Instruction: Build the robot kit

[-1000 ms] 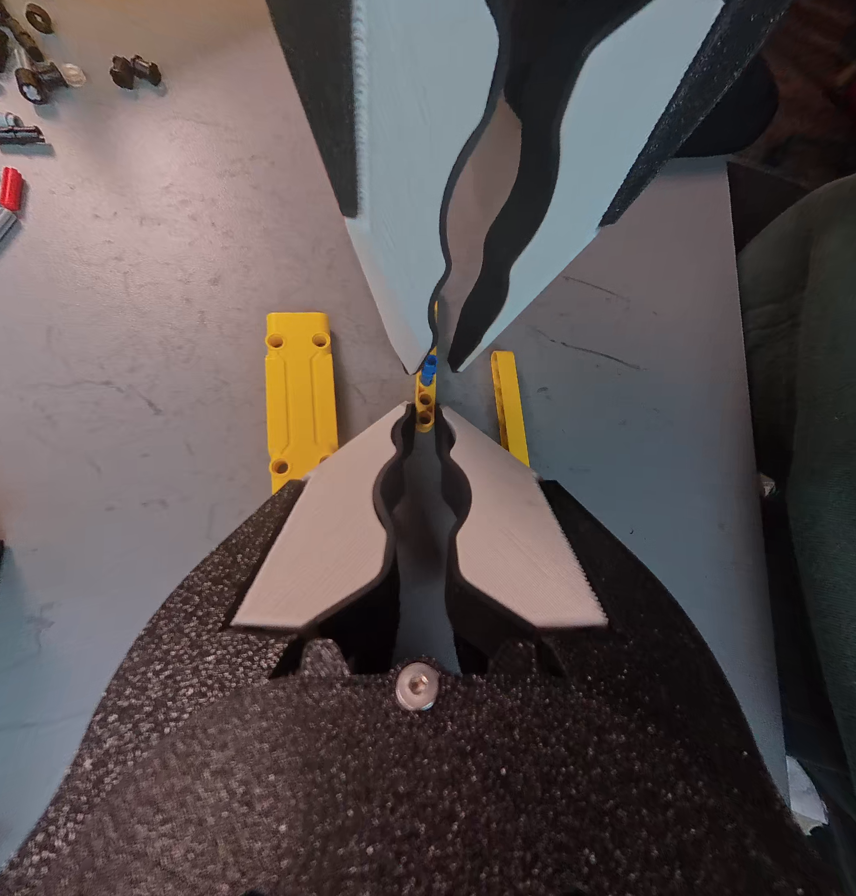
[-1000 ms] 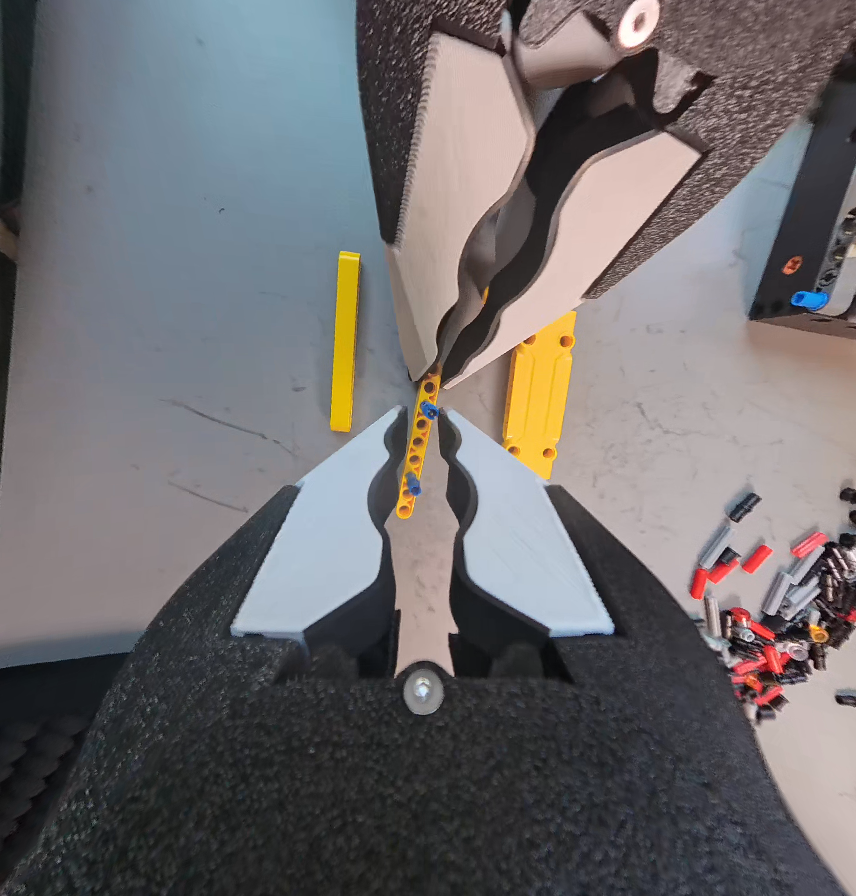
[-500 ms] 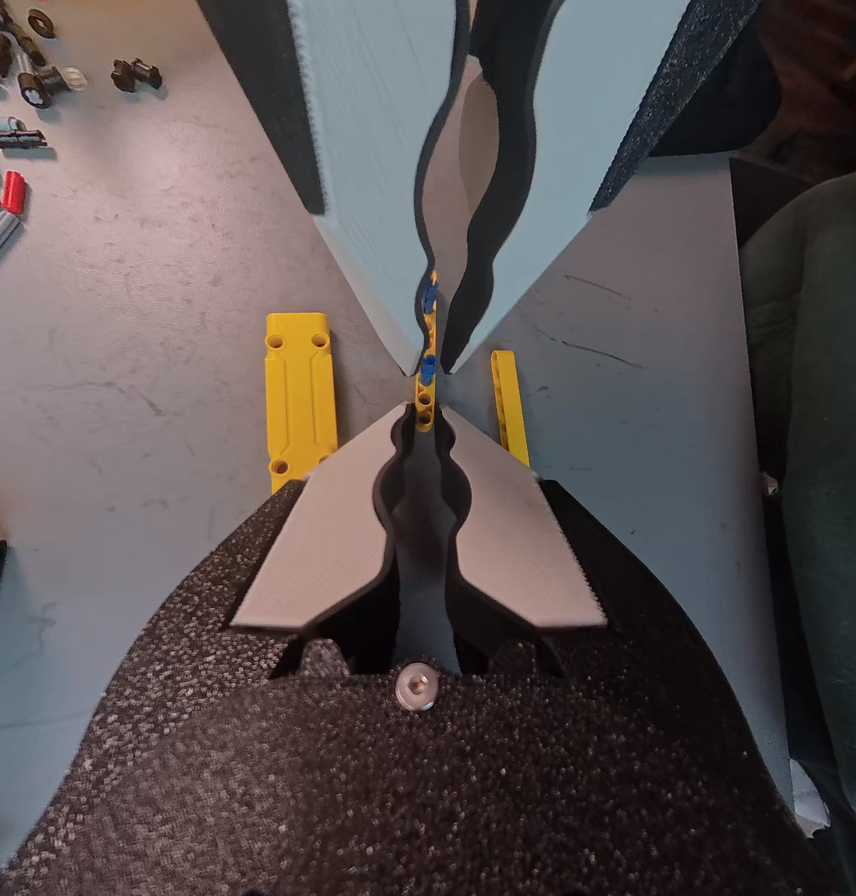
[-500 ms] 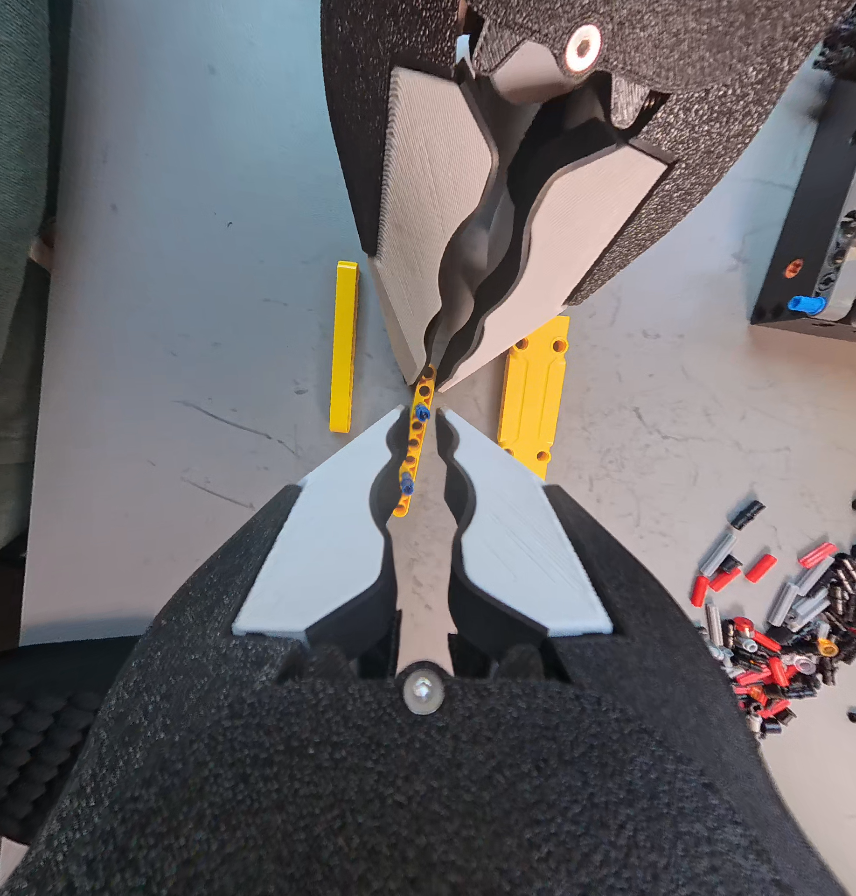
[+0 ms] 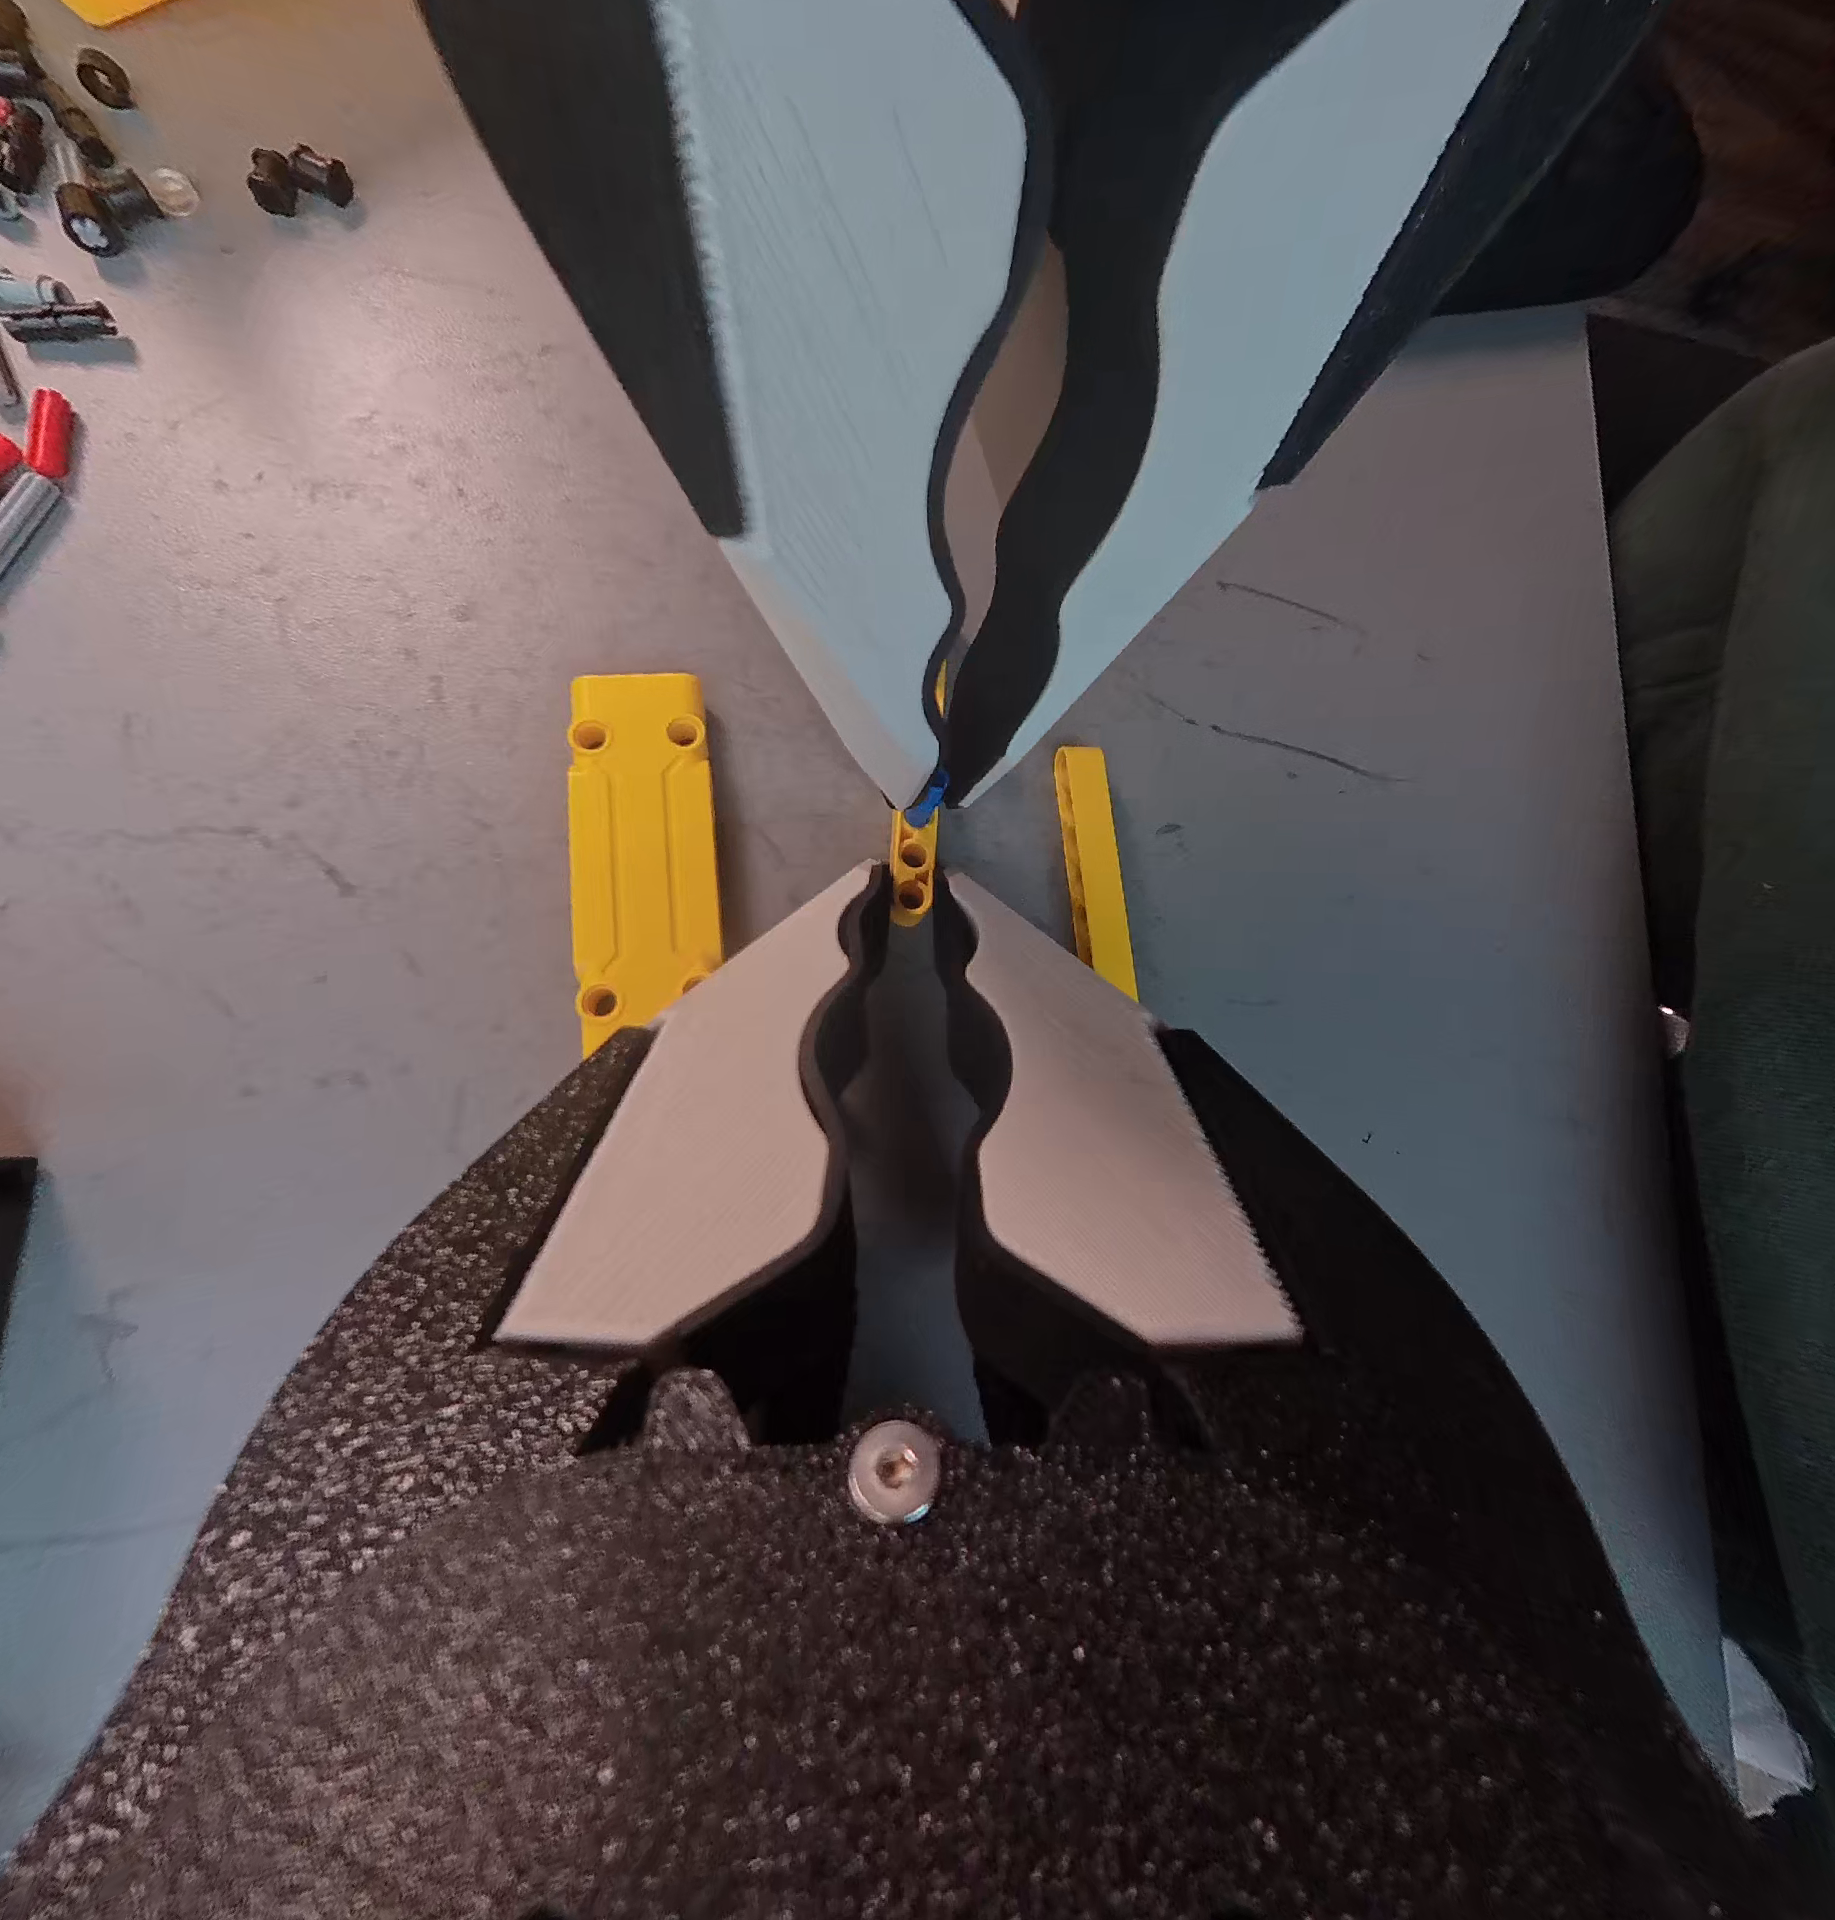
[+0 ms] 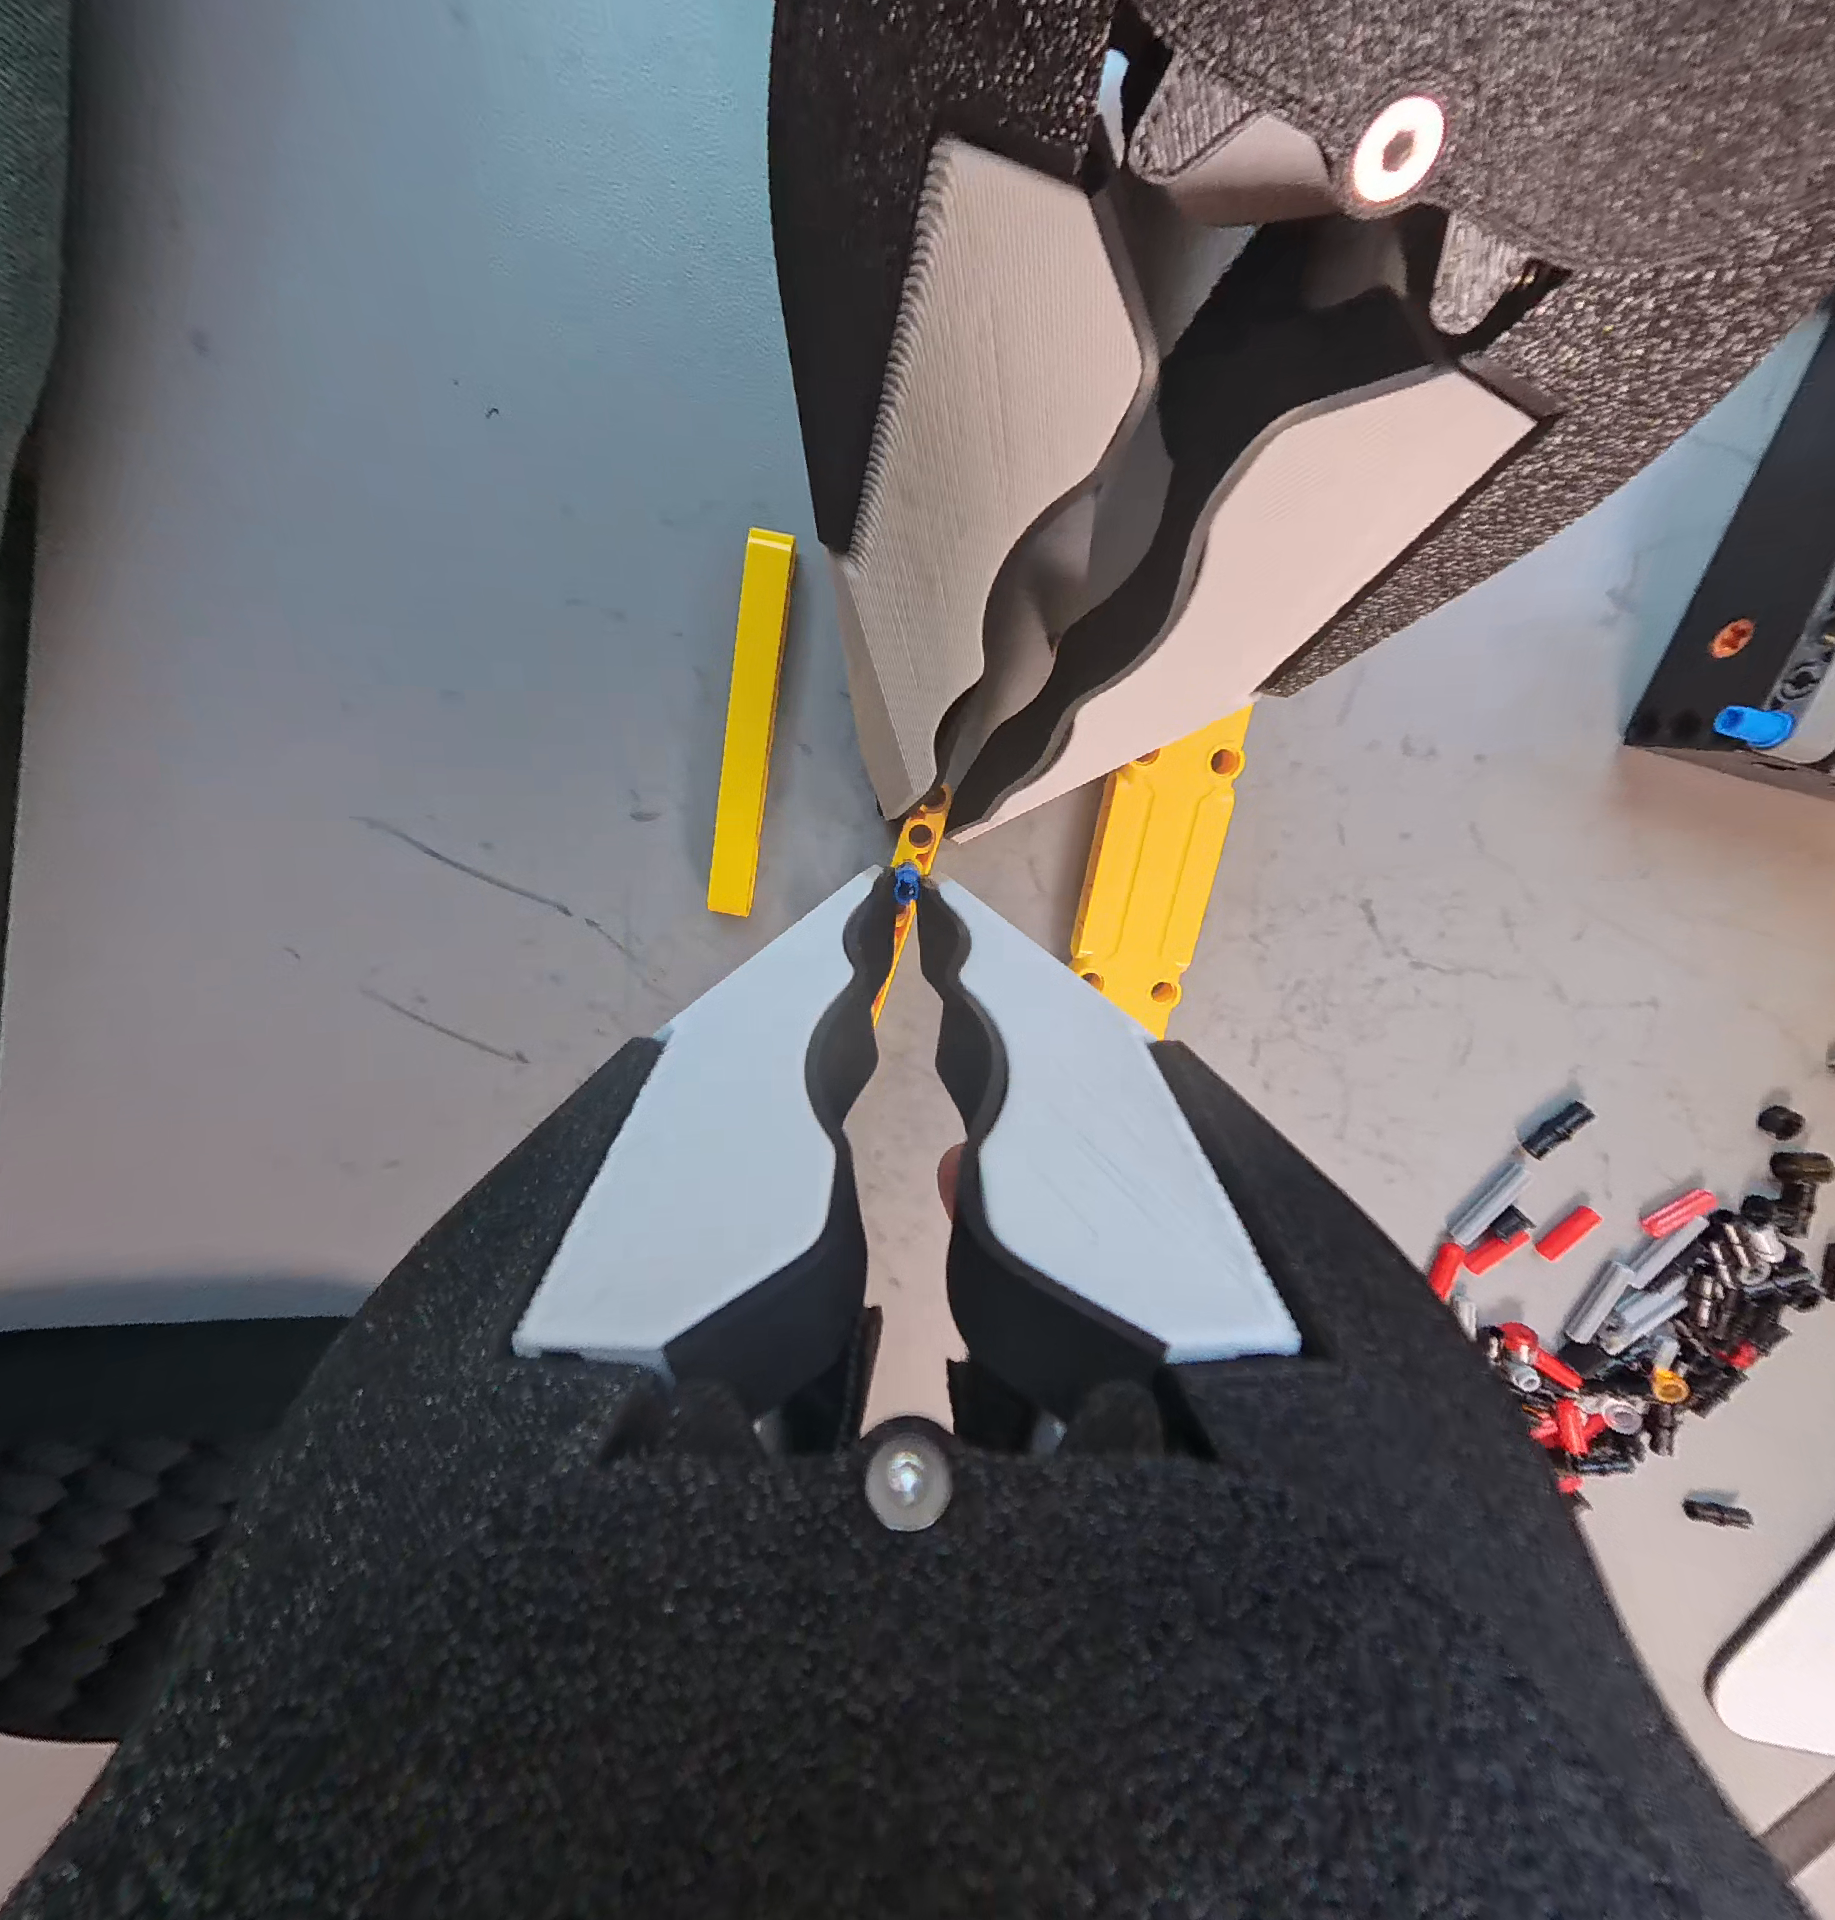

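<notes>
left claw (image 5: 911,896) is clamping one end of the yellow holed beam (image 5: 914,862); right claw (image 6: 905,883) is pinching the blue pin (image 6: 905,884) in that beam, held above the tabletop (image 5: 321,727), flat yellow panel (image 5: 638,862) lying just beside the beam.

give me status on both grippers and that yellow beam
left gripper shut on yellow beam. right gripper shut on blue pin. nothing between.

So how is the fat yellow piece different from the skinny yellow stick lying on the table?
The wide yellow panel is broad and flat, with grooves along its face and holes at its corners. The thin yellow beam is narrow; in the right wrist view its top face looks plain. The panel's near end hides behind a gripper finger, while the beam shows whole. Both are yellow, long and resting on the grey table.
</notes>
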{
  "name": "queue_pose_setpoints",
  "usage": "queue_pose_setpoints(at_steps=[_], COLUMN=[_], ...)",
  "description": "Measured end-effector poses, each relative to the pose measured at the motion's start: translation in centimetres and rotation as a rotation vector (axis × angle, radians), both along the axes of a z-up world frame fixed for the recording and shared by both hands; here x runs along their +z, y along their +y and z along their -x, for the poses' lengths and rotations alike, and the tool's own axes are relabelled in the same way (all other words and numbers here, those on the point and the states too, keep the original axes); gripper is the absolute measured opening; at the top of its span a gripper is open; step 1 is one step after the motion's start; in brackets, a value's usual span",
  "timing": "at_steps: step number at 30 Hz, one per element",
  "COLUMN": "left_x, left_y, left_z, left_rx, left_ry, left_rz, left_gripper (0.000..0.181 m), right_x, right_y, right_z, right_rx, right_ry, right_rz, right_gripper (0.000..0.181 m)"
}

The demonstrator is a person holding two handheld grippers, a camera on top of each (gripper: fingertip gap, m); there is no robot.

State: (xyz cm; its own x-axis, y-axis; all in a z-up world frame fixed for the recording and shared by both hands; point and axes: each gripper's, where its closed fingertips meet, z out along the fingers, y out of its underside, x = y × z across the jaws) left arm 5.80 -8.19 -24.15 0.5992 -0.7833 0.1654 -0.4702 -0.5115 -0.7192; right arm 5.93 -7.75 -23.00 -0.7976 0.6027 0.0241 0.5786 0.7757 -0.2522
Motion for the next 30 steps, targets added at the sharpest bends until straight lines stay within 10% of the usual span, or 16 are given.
queue_pose_setpoints(at_steps=[12,23,30], left_x=[0.0,3.3,5.4], left_y=[-0.1,0.8,1.1], left_z=[0.1,2.0,1.8], left_rx=[0.000,0.033,0.023], left_ry=[0.006,-0.009,-0.076], left_rz=[-0.007,-0.276,-0.424], left_gripper=[0.006,0.006,0.006], right_x=[0.9,3.1,5.3], right_y=[0.3,4.8,3.4], right_z=[0.0,-1.9,0.1], right_rx=[-0.105,-0.502,-0.408], right_ry=[0.133,0.548,0.726], right_rz=[0.054,0.264,0.380], right_gripper=[0.014,0.031,0.018])
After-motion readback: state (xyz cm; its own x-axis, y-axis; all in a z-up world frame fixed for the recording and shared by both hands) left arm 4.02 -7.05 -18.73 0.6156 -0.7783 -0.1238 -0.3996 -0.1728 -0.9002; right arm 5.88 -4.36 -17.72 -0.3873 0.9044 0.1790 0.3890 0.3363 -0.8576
